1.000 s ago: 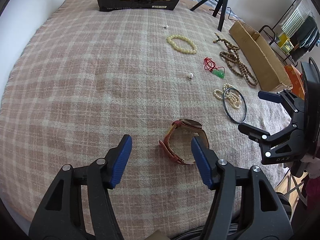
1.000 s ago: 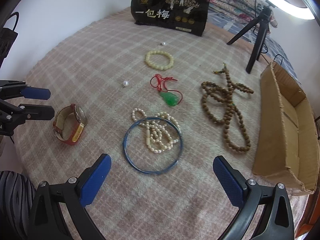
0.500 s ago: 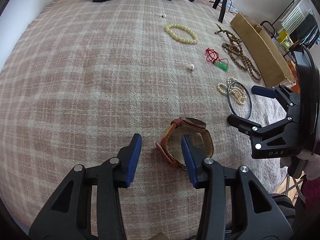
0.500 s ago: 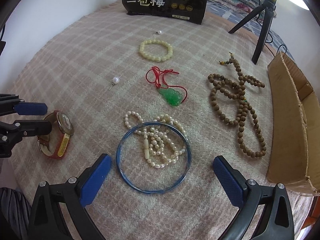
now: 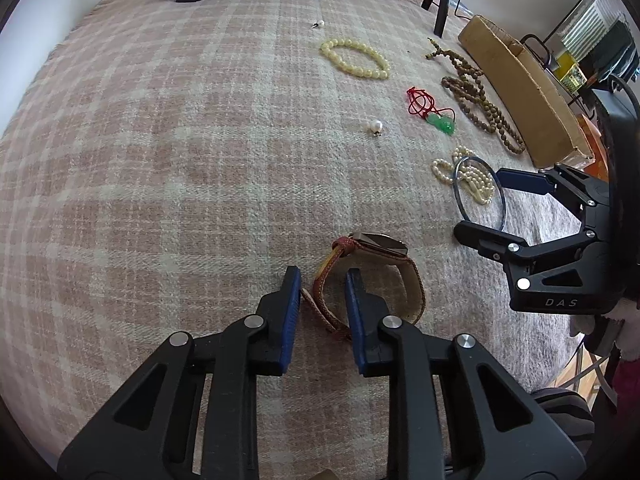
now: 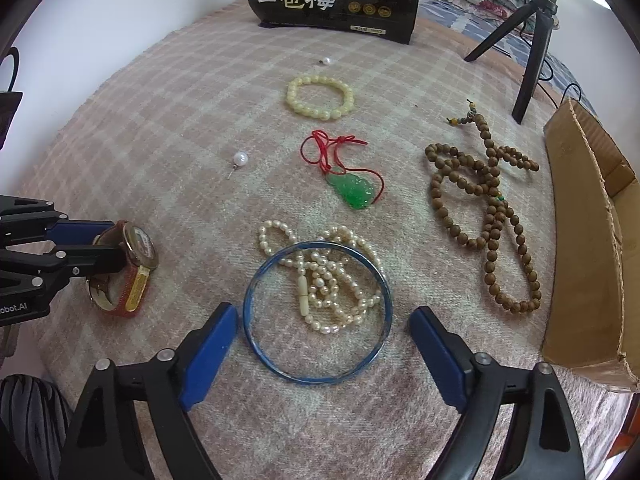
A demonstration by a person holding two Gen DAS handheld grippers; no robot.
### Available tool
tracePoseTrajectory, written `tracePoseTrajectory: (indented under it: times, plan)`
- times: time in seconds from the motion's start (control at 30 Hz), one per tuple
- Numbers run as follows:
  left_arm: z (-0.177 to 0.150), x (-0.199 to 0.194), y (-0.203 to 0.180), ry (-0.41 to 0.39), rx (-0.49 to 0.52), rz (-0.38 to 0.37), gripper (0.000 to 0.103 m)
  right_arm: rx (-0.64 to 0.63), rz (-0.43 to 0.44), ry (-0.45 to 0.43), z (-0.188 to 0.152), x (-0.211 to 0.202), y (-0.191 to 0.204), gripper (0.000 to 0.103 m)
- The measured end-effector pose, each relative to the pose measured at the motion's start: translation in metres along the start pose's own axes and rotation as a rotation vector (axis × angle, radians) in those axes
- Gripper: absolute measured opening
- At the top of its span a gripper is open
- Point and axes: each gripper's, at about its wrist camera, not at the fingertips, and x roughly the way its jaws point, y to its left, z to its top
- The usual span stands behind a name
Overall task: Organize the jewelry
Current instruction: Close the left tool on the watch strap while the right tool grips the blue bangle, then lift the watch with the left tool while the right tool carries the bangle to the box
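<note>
One watch (image 5: 376,276) stands on its side on the plaid blanket (image 5: 160,160), its red strap between the narrowed left gripper (image 5: 322,300) pads (contact unclear), while the wide-open, empty right gripper (image 6: 320,344) flanks one blue bangle (image 6: 318,312) over one pearl necklace (image 6: 324,276).

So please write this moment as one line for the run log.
left gripper: fingers around watch strap, gap remains | right gripper: open, near blue bangle | cardboard box: no jewelry visible

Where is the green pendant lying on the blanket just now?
In the right wrist view the green pendant lies mid-blanket on its red cord, between the yellow bracelet behind and the pearls in front, with the wooden beads to its right.
</note>
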Motion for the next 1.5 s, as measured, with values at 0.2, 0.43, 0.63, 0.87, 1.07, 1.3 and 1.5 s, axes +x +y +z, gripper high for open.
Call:
tracePoseTrajectory:
  times: [0.2,0.43,0.63,0.87,1.07,1.3,1.5]
  plan:
    - [0.000,0.001,0.002,-0.003,-0.006,0.002,0.015,0.003,0.016,0.002,0.001,-0.002,0.001,0.074]
    - [-0.002,-0.003,0.002,-0.017,-0.010,0.009,0.011,0.014,0.021,-0.003,0.000,-0.005,-0.001,0.074]
    - [-0.005,-0.011,0.002,-0.035,-0.004,0.020,0.011,0.030,0.023,-0.026,-0.002,-0.018,-0.003,0.074]
    - [-0.007,-0.027,0.002,-0.068,-0.011,0.022,0.011,0.034,0.025,-0.065,-0.008,-0.044,-0.007,0.074]
    - [0.002,-0.045,-0.008,-0.104,0.002,0.007,0.011,0.064,0.019,-0.105,-0.014,-0.068,-0.019,0.074]
    - [0.026,-0.062,-0.034,-0.151,0.040,-0.028,0.011,0.107,-0.001,-0.159,-0.021,-0.099,-0.050,0.074]
    - [0.052,-0.063,-0.064,-0.173,0.086,-0.055,0.011,0.155,-0.039,-0.196,-0.025,-0.122,-0.085,0.074]
